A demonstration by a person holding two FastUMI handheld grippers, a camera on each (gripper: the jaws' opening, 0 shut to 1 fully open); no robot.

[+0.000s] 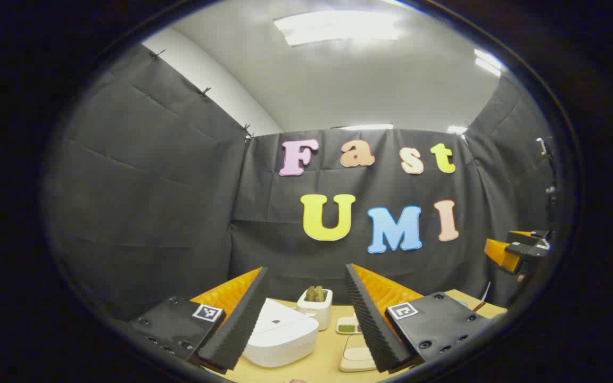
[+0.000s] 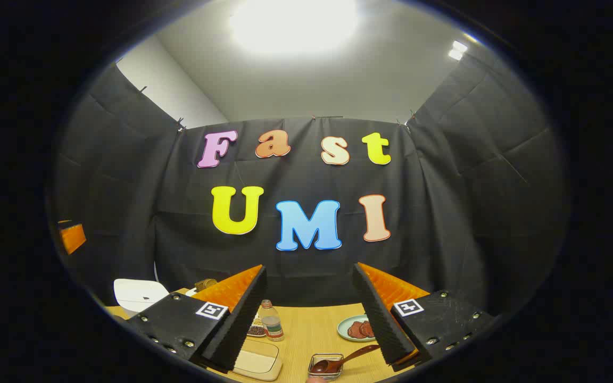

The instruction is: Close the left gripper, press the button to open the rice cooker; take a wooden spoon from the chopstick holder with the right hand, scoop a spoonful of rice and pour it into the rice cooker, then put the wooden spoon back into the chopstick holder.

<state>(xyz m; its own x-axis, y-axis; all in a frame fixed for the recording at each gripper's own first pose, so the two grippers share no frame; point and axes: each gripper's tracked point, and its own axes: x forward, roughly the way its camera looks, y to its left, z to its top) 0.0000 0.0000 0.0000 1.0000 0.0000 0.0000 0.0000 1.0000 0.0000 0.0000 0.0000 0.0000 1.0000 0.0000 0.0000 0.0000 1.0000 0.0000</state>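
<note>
The white rice cooker [image 1: 280, 332] sits on the table with its lid down, low between the fingers of my left gripper [image 1: 305, 268], which is open and holds nothing. Behind the cooker stands the white chopstick holder [image 1: 315, 306] with wooden handles sticking out of it. A shallow tray of rice [image 1: 357, 356] lies to the cooker's right. My right gripper [image 2: 309, 267] is open and empty, raised above the table. In the right gripper view the cooker [image 2: 139, 294] is at far left, the holder [image 2: 205, 284] beside it, and the rice tray [image 2: 256, 361] lies near the bottom.
A small dish of green food [image 1: 347, 325] sits by the holder. A bottle [image 2: 271, 319], a plate of red slices [image 2: 357, 328] and a small wire basket [image 2: 328, 367] holding a dark spoon [image 2: 344, 359] stand on the wooden table [image 2: 312, 330]. Black cloth walls surround it.
</note>
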